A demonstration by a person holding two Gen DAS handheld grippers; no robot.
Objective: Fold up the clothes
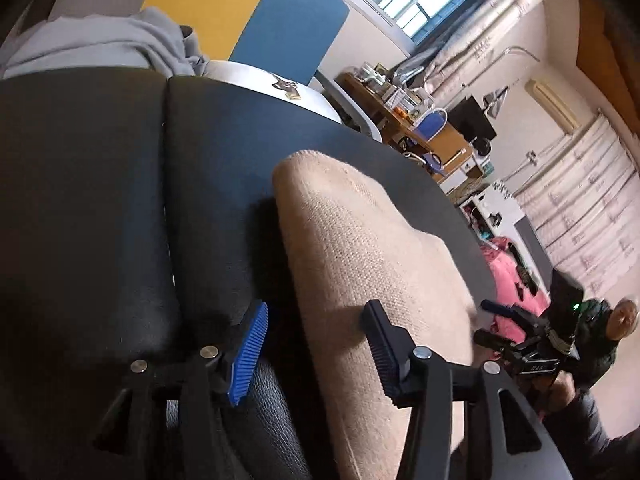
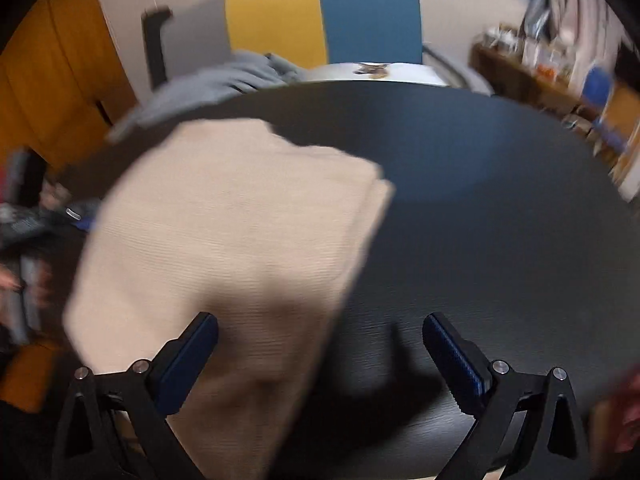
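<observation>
A beige knit garment [image 1: 360,248] lies folded on the black table [image 1: 224,148]. My left gripper [image 1: 316,332] hovers open over its near edge. One blue-padded finger is above the bare table, the other above the cloth, and neither pad presses on it. In the right wrist view, the same beige garment [image 2: 224,232] fills the left half of the table [image 2: 480,200]. My right gripper [image 2: 320,332] stands wide open over the garment's right edge and holds nothing. From the left wrist view, the right gripper [image 1: 486,320] shows past the cloth, held in a hand.
A crumpled grey garment [image 1: 100,44] [image 2: 208,84] lies at the table's far side. Behind it stands a yellow and blue chair back [image 2: 320,16] and a white seat [image 2: 400,72] with a small object on it. Cluttered shelves [image 1: 420,120] line the wall.
</observation>
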